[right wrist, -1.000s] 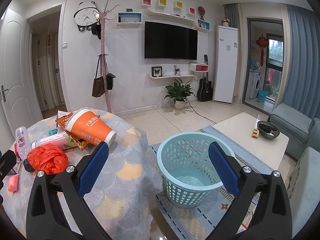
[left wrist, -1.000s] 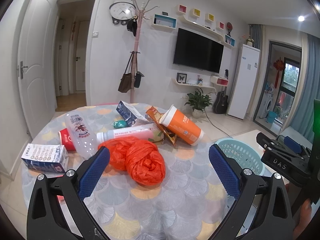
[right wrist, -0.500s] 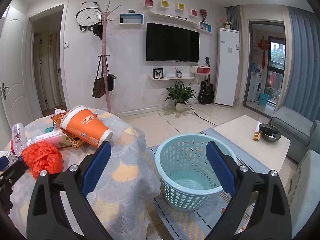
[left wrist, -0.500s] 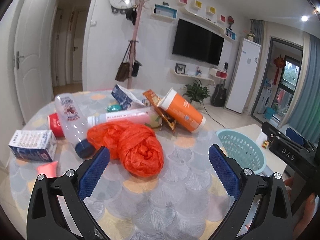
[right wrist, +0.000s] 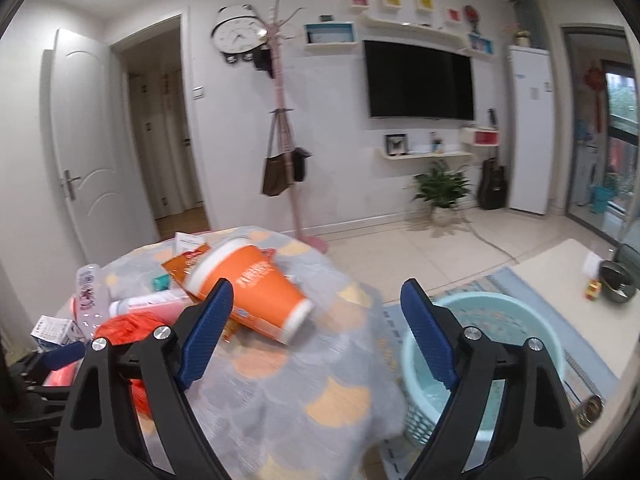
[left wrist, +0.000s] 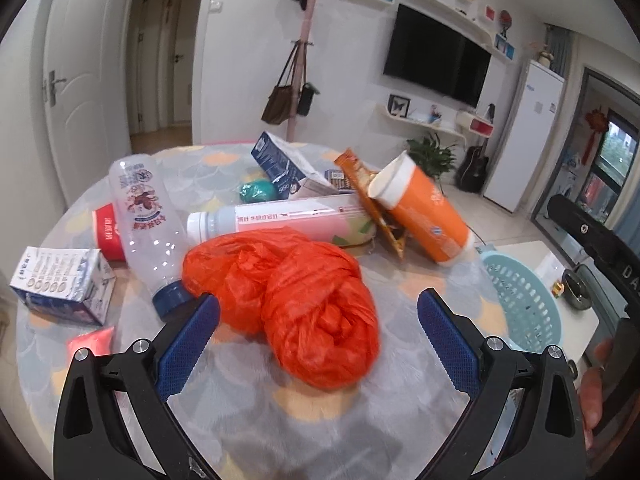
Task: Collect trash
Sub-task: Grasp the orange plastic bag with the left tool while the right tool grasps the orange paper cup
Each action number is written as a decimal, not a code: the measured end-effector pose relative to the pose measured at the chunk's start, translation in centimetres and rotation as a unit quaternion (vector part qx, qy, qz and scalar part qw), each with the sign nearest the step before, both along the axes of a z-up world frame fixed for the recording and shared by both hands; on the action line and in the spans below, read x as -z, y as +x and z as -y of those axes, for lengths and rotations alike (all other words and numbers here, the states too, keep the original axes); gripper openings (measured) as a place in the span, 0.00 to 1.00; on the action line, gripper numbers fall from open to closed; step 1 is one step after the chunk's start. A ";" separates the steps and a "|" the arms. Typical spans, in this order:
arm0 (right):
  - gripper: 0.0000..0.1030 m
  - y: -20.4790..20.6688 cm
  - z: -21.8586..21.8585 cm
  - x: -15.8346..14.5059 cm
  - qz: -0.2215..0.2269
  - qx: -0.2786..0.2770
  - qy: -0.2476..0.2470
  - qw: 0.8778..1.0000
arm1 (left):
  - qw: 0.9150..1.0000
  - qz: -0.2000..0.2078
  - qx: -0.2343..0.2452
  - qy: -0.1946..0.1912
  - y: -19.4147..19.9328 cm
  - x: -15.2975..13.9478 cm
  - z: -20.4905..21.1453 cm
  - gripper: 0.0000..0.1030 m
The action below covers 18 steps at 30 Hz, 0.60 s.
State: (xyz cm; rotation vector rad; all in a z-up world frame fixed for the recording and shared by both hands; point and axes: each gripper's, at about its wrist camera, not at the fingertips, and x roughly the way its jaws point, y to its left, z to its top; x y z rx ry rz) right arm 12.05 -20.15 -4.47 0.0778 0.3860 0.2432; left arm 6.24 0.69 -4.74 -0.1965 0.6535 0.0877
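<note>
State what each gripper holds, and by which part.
Nothing: the left gripper is open before the orange bag; the right gripper is open and empty.

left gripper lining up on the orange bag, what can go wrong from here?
1. The orange plastic bag is loose and crumpled; the open left gripper may pinch only a fold.
2. The clear bottle lies against the bag and could roll.
3. The blue basket sits on the floor beside the table; drops could miss.

A crumpled orange plastic bag (left wrist: 304, 300) lies on the tabletop (left wrist: 280, 420); behind it, a pink bottle (left wrist: 280, 220), clear bottle (left wrist: 148, 224) and orange cup (left wrist: 424, 220), apparently empty, lie toppled.
</note>
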 end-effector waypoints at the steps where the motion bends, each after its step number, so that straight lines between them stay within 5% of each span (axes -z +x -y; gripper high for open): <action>1: 0.79 0.6 -0.7 0.0 -0.003 -0.009 -0.005 1.000 | 1.000 -0.007 -0.002 -0.001 0.5 0.2 -0.2 0.93; 10: 0.79 5.1 -5.4 0.2 -0.031 -0.067 -0.034 0.997 | 0.998 -0.068 0.005 -0.004 3.8 2.6 -1.1 0.70; 18: 0.79 11.4 -5.2 2.5 -0.096 -0.146 -0.014 0.985 | 0.997 -0.063 0.033 -0.018 3.4 2.7 -1.6 0.56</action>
